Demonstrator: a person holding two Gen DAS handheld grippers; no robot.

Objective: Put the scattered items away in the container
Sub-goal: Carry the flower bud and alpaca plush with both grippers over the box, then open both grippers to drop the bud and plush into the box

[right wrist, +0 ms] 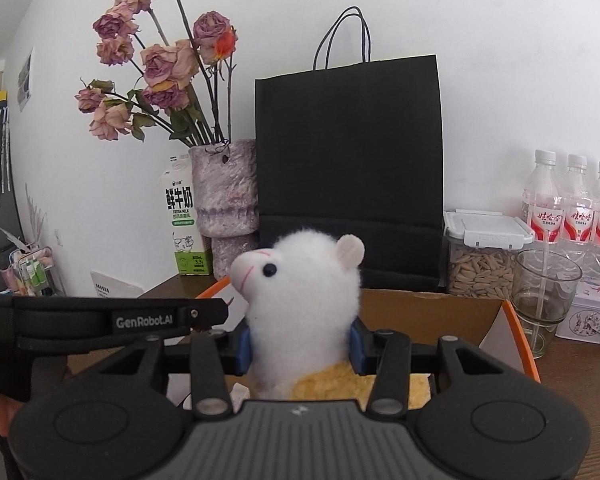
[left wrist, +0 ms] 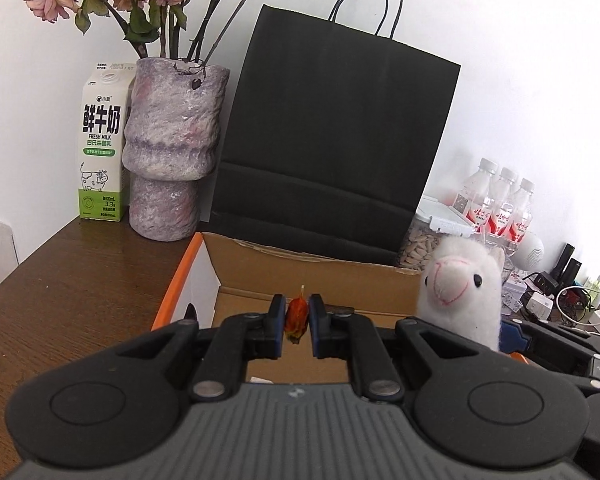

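Note:
My left gripper (left wrist: pixel 297 320) is shut on a small red-orange flower bud (left wrist: pixel 297 317) and holds it over the open cardboard box (left wrist: pixel 320 270) with an orange edge. My right gripper (right wrist: pixel 300 344) is shut on the neck of a white plush alpaca (right wrist: pixel 300 280) with a yellow body, also above the box (right wrist: pixel 428 312). The alpaca shows at the right in the left wrist view (left wrist: pixel 460 292). The left gripper's body (right wrist: pixel 100 320) crosses the left of the right wrist view.
A black paper bag (left wrist: pixel 336 152) stands right behind the box. A stone-look vase (left wrist: pixel 172 148) of dried roses and a milk carton (left wrist: pixel 102 148) stand at back left. A seed jar (right wrist: pixel 484 256), a glass (right wrist: pixel 544 296), water bottles (right wrist: pixel 572 208) and a tin (right wrist: pixel 588 316) stand at right.

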